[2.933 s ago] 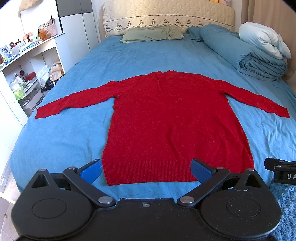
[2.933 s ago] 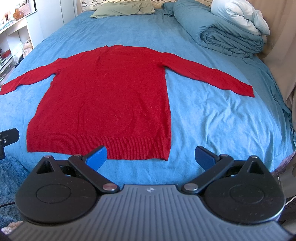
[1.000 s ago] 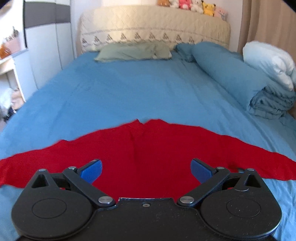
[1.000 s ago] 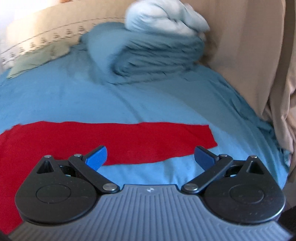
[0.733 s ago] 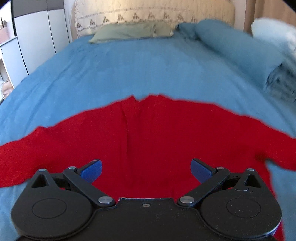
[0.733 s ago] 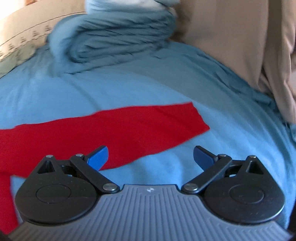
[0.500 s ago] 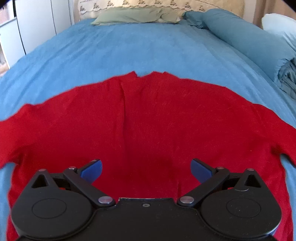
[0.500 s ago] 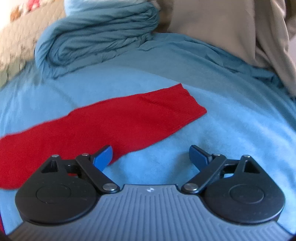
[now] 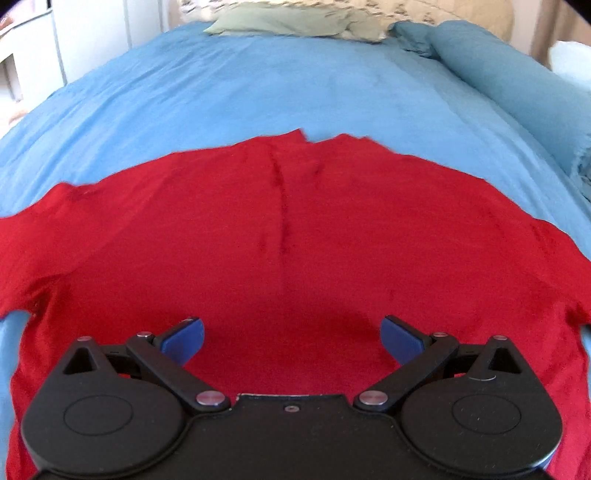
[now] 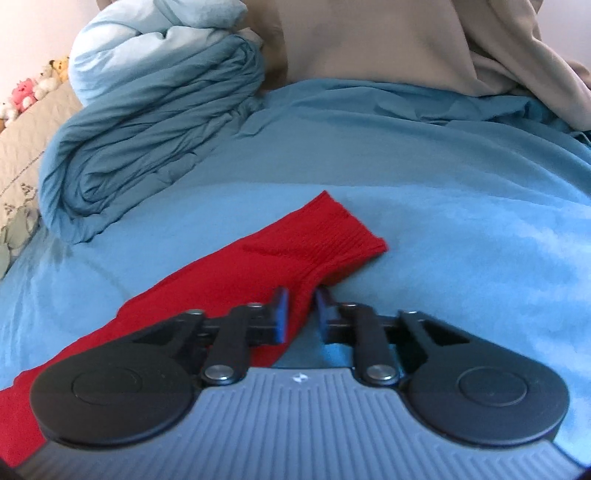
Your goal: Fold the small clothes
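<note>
Red sweater (image 9: 295, 240): flat on bed (image 9: 258, 85). My right tongs (image 10: 301, 308) pinch its sleeve (image 10: 295, 243) near the cuff; carry it low across the body. Left tongs (image 9: 291, 336) spread, above the torso.

low over sweater (image 9: 295, 240), facing headboard, rightward

Both views are brightly lit by daylight. In the left wrist view the red sweater (image 9: 295, 229) is strongly saturated, and a soft shadow is cast on it just ahead of the left gripper (image 9: 291, 338). The pillow (image 9: 280, 26) is smeared by blur. Straight lines are bowed by fisheye distortion, and dark corners are seen. In the right wrist view the rolled duvet (image 10: 147, 122) is rendered slightly soft.
</note>
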A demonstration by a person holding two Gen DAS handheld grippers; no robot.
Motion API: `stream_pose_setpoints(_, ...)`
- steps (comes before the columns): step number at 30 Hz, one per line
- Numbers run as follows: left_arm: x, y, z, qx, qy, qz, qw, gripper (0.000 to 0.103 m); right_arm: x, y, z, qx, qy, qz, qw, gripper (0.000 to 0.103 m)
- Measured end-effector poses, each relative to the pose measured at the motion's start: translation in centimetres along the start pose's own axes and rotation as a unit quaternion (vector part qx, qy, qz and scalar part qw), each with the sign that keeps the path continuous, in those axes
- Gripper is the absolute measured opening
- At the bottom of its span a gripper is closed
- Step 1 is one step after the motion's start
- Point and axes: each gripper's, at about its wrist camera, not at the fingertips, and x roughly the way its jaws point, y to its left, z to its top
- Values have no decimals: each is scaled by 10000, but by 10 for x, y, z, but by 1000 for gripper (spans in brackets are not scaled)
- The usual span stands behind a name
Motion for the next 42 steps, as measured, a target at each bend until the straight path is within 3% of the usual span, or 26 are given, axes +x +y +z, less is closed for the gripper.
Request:
stream_pose_setpoints(3,4,9,2,-25,-10,129,9999,103,-5,6,6,-149,4,7,9999,20)
stream_pose_setpoints(5,7,13,4,33,34,199,9998,103,-14,18,10,-200,5,232,9995,20)
stream_pose_setpoints(8,11,18,7,42,83,110,9999,103,-35,55,17,-373,5,862,9956,20)
stream_pose_setpoints(11,9,23,13,14,181,-17,9998,103,-65,116,19,-721,-57,1676,9832,20)
stream_pose_setpoints(14,0,37,18,-176,154,-92,9997,103,-100,195,7,-1071,-38,2632,9588,20)
stream_pose_setpoints(17,-16,61,22,-270,-21,-115,9996,103,-134,273,-25,-1336,163,3578,9241,20)
stream_pose_setpoints(22,-42,111,15,-322,-190,4,9993,103,-173,380,-139,-2186,895,4894,8394,20)
stream_pose_setpoints(24,-49,127,10,-339,-225,-9,9992,103,-174,404,-200,-2685,1215,4967,8164,19)
stream_pose_setpoints(27,-56,140,5,-281,-241,-20,9993,103,-169,419,-271,-3226,1547,4741,8045,19)
stream_pose_setpoints(29,-59,146,3,-262,-275,-110,9992,103,-174,420,-302,-3532,1550,4596,8000,19)
stream_pose_setpoints(35,-50,147,6,-350,-309,-626,9969,103,-181,413,-321,-3975,1288,4595,7838,26)
stream_pose_setpoints(36,-46,145,11,-373,-294,-711,9963,103,-181,406,-324,-4072,1236,4639,7770,30)
stream_pose_setpoints(41,-43,128,21,-454,-287,-1093,9926,103,-193,385,-307,-4619,940,4754,7429,84)
stream_pose_setpoints(42,-45,124,24,-422,-327,-1167,9917,103,-195,377,-299,-4737,796,4728,7387,87)
